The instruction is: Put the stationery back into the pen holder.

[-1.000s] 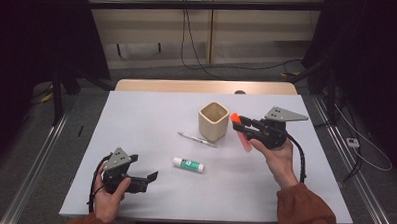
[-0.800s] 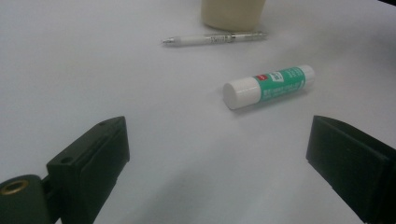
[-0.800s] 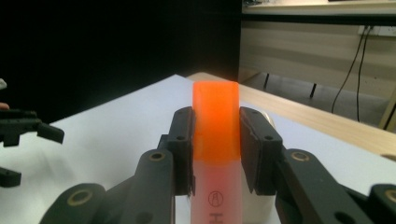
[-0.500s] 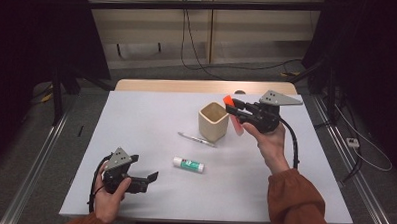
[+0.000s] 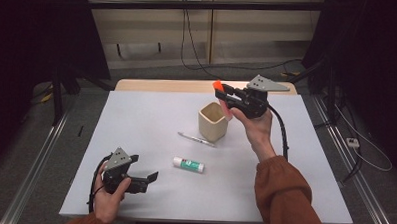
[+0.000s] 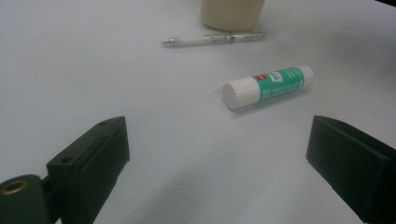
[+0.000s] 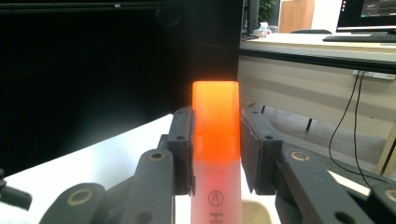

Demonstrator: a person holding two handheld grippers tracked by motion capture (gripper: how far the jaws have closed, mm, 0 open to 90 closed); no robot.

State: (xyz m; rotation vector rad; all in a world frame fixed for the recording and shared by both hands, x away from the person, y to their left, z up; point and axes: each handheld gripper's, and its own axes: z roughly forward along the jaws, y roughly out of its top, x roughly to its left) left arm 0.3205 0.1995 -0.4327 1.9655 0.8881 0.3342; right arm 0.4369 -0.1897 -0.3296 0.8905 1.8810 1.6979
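Above the beige cup [image 5: 213, 121], toward the far right of the white table [image 5: 151, 115], the right gripper [image 5: 224, 94] carries an orange highlighter [image 5: 219, 87], its jaws clamped on the barrel just below the cap. In the right gripper view the highlighter [image 7: 215, 140] stands upright between the two pads, both bearing on its sides, with the cap clear above them and the cup's rim just visible below. The jaws are narrowed only as far as the barrel allows, not fully pressed together.

Judged step: transport of the highlighter to the cup, with placement not yet made. The pen's lower end looks to sit over or just beside the cup's far rim; which of the two cannot be settled from the high view. The next move calls for centring the barrel over the opening, lowering it until the lower end is inside the walls, then spreading the jaws. A release made off-centre risks the highlighter striking the rim and tipping the cup.

The left gripper [image 5: 143, 180] rests low at the near left, jaws spread wide and holding nothing. Ahead of it lie a glue stick [image 6: 266, 86] and a white pen [image 6: 212, 39], both loose on the table, apart from each other, the pen just in front of the cup
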